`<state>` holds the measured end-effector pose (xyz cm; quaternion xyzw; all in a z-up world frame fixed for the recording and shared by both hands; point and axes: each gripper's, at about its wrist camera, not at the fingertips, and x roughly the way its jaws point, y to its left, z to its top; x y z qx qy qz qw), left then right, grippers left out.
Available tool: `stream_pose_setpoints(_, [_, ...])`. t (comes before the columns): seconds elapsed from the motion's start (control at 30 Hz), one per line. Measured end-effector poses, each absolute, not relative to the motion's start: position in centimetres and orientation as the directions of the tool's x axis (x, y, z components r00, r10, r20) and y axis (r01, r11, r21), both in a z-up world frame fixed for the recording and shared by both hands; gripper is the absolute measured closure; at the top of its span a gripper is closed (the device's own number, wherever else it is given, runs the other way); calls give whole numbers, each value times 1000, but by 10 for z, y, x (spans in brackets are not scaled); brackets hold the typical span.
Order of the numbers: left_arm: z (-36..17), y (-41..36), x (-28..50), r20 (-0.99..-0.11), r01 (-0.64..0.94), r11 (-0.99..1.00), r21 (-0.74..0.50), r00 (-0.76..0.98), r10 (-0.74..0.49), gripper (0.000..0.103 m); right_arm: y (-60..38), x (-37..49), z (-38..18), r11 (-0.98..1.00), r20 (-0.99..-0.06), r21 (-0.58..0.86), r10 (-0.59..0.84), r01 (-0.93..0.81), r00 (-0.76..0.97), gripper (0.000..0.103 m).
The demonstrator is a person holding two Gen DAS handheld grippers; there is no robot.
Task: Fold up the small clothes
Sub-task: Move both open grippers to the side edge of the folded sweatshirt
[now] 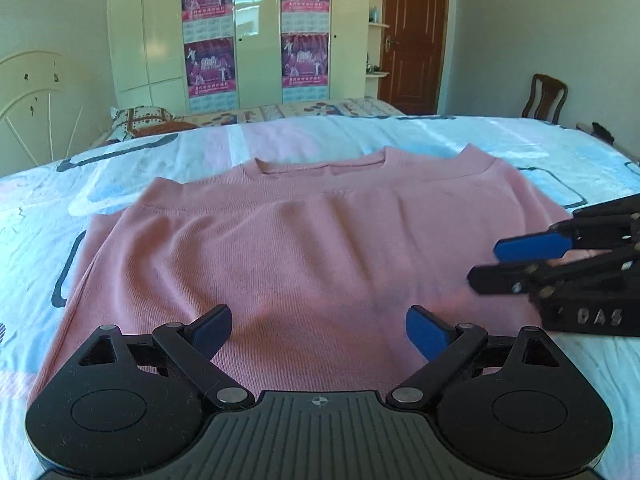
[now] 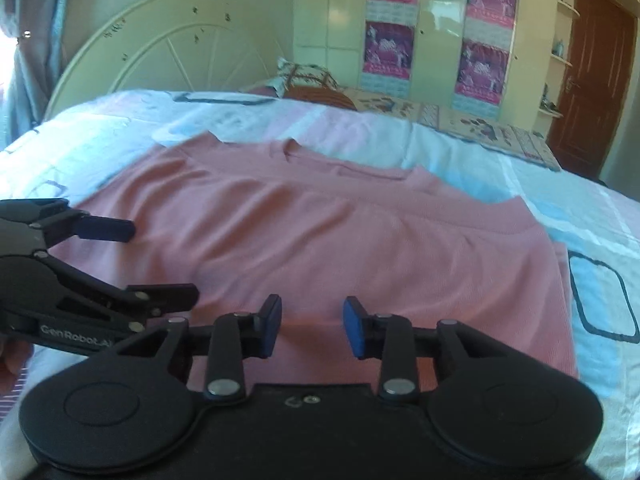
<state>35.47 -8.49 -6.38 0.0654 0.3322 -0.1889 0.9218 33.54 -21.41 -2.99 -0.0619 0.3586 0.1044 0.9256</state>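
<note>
A pink knit top (image 1: 304, 248) lies folded on the bed, neckline at the far side; it also shows in the right wrist view (image 2: 320, 232). My left gripper (image 1: 319, 330) is open and empty, hovering over the top's near edge. My right gripper (image 2: 312, 328) is open and empty over the near edge too. In the left wrist view the right gripper (image 1: 504, 264) comes in from the right over the top's right side. In the right wrist view the left gripper (image 2: 160, 260) comes in from the left.
The top lies on a bed sheet (image 1: 360, 136) patterned in white, blue and pink. A pillow (image 1: 140, 118) and a white headboard (image 1: 36, 96) are at the far left. A wardrobe with posters (image 1: 256, 32), a brown door (image 1: 412, 36) and a chair (image 1: 544, 96) stand behind.
</note>
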Motion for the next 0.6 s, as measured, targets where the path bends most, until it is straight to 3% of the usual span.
stream_pose_setpoints(0.13, [-82, -83, 350, -690, 378, 926, -1, 669, -275, 10, -204, 332, -51, 967, -744, -54, 127, -248, 656, 69])
stream_pose_setpoints(0.3, [-81, -56, 345, -688, 327, 945, 10, 688, -231, 10, -218, 318, -45, 974, -744, -59, 104, -220, 660, 69])
stream_pose_setpoints(0.47, [-83, 0, 344, -698, 233, 969, -82, 681, -223, 10, -292, 305, -43, 999, -751, -41, -38, 11, 659, 70])
stream_pose_setpoints(0.6, [-88, 13, 340, -693, 182, 981, -60, 700, -172, 10, -332, 292, -50, 994, -765, -14, -80, 108, 640, 71])
